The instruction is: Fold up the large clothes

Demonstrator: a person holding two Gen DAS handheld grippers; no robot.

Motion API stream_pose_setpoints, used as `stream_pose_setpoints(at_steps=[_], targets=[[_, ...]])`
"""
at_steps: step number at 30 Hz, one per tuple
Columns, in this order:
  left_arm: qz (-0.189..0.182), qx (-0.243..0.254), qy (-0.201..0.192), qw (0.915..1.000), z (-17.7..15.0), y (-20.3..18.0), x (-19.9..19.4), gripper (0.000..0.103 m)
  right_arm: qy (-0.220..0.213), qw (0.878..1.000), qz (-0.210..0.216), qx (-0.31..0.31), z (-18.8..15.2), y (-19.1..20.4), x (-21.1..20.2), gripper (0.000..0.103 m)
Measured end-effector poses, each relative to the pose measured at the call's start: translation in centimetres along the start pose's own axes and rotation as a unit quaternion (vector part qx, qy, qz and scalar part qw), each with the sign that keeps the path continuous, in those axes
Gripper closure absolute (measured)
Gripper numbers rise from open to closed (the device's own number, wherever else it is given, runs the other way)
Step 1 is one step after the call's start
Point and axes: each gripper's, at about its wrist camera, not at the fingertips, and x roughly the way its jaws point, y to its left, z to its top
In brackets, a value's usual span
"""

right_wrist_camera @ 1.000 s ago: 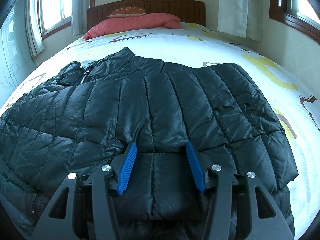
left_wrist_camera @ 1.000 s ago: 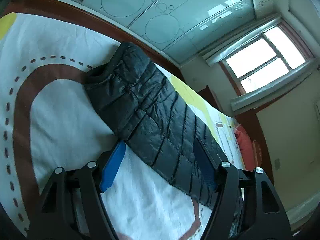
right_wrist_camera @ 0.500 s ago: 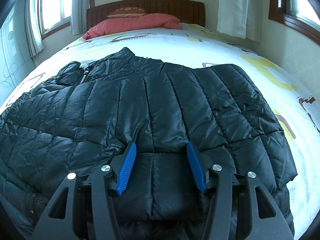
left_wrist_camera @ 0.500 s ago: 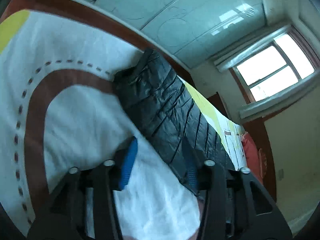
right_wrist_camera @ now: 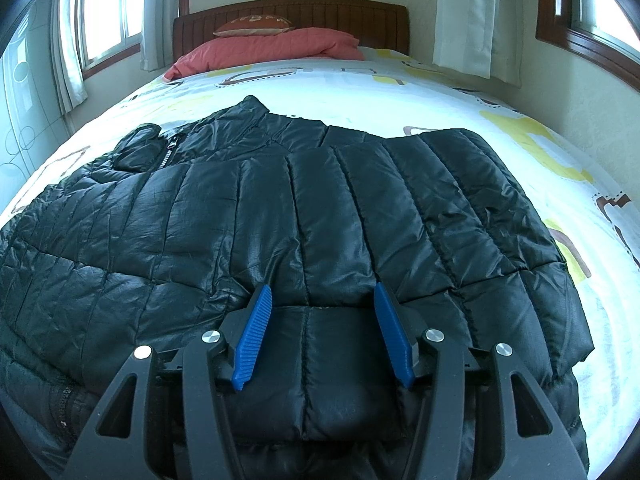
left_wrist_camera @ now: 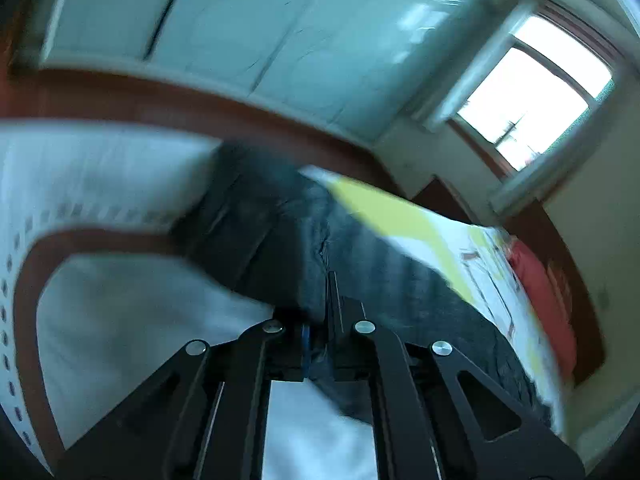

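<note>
A black quilted puffer jacket lies spread across the bed, collar and zip toward the far left. My right gripper rests low over the near hem with its blue pads apart; a padded panel lies between them and their inner faces show bare. The left wrist view is blurred by motion. There my left gripper is shut, pinching an edge of the jacket, which rises off the sheet toward the jaws.
The bed sheet is white with yellow and brown shapes. A red pillow and wooden headboard stand at the far end. Pale wardrobe doors and a window are beyond the bed's wooden frame.
My left gripper closed from wide open onto the jacket's edge, rolled, and lifted the fabric. The right gripper and the jacket under it have stayed still.
</note>
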Motion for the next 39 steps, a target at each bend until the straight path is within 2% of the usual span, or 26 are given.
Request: stream_pose_setpoints(at_steps=[3, 5, 8, 11, 12, 16, 20, 23, 27, 34, 37, 39], targets=[[-0.038, 0.069, -0.014, 0.9967, -0.8, -5.1, -1.6, 0.098, 0.0, 1.0, 0.0, 0.0, 0.0, 0.0, 0.0, 0.049], [-0.067, 0.114, -0.017, 0.9911, -2.1, -8.6, -2.5, 0.098, -0.001, 1.0, -0.001, 0.001, 0.1, -0.1, 0.0, 0.049], [-0.117, 0.186, -0.004, 0.9757, -5.4, -14.6, -3.6, 0.098, -0.001, 1.0, 0.0, 0.002, 0.1, -0.2, 0.0, 0.049], [-0.158, 0.255, 0.012, 0.9538, -9.7, -20.3, -4.7, 0.098, -0.001, 1.0, 0.0, 0.003, 0.1, -0.1, 0.0, 0.049], [-0.173, 0.28, 0.019, 0.9442, -11.4, -22.3, -5.2, 0.098, -0.001, 1.0, 0.0, 0.004, 0.0, 0.0, -0.1, 0.049], [-0.209, 0.346, 0.05, 0.9134, -17.0, -28.0, -6.0, 0.098, -0.003, 1.0, 0.002, 0.007, 0.0, 0.0, -0.1, 0.049], [-0.222, 0.408, 0.07, 0.8828, -22.8, -31.9, -6.8, 0.098, -0.004, 1.0, 0.003, 0.01, 0.0, 0.0, -0.1, 0.049], [-0.224, 0.441, 0.09, 0.8645, -26.3, -34.1, -6.8, 0.098, -0.005, 1.0, 0.004, 0.013, -0.1, 0.0, 0.0, 0.049], [-0.225, 0.464, 0.109, 0.85, -29.7, -35.5, -7.0, 0.098, -0.005, 1.0, 0.004, 0.013, -0.1, 0.0, -0.1, 0.049], [-0.227, 0.487, 0.123, 0.8343, -32.8, -36.7, -7.5, 0.097, -0.006, 1.0, 0.004, 0.014, -0.1, 0.0, -0.1, 0.049], [-0.227, 0.495, 0.131, 0.828, -33.4, -36.8, -7.8, 0.092, -0.006, 1.0, 0.005, 0.014, -0.1, 0.0, -0.1, 0.049], [-0.233, 0.5, 0.133, 0.8234, -33.8, -37.0, -8.0, 0.081, -0.006, 1.0, 0.005, 0.015, -0.1, 0.0, -0.1, 0.049]])
